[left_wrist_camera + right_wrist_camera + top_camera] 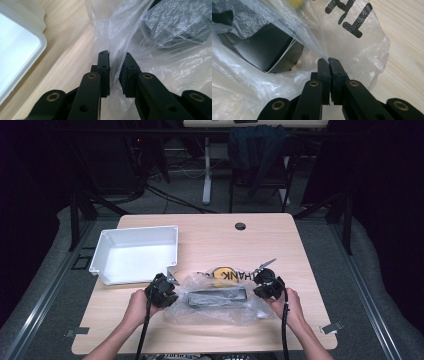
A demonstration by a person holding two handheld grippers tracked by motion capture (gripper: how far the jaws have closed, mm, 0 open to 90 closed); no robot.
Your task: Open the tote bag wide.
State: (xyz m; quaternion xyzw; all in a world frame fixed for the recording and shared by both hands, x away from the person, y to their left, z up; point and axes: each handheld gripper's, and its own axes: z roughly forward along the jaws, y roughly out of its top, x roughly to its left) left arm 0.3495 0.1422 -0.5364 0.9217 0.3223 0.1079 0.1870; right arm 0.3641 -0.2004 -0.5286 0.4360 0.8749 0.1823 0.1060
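From the high view you get the whole layout: a clear plastic bag (220,297) lies in the lower middle of the frame on the light wood counter (210,245), with a white tray (107,245) to its upper left, sitting apart from the bag. That view also shows the person's hands coming in from the bottom edge, the left tongs (167,282) at the bag's left end and the right tongs (262,279) at its right end. What it doesn't give you is the grip itself, and that's where the close views help. In the left gripper view the left tongs (113,56) are open a narrow gap, with a fold of the bag film (120,32) running down between the jaws, and I can't tell if they really pinch it. In the right gripper view the right tongs (328,60) are clenched on a thin pulled-up pleat of the bag (312,47), tips basically touching. The bag is crinkly and see-through, with bold black letters (349,15) printed on it, a yellow patch (221,271) near its top edge, and a dark flat rectangular block (217,297) inside.
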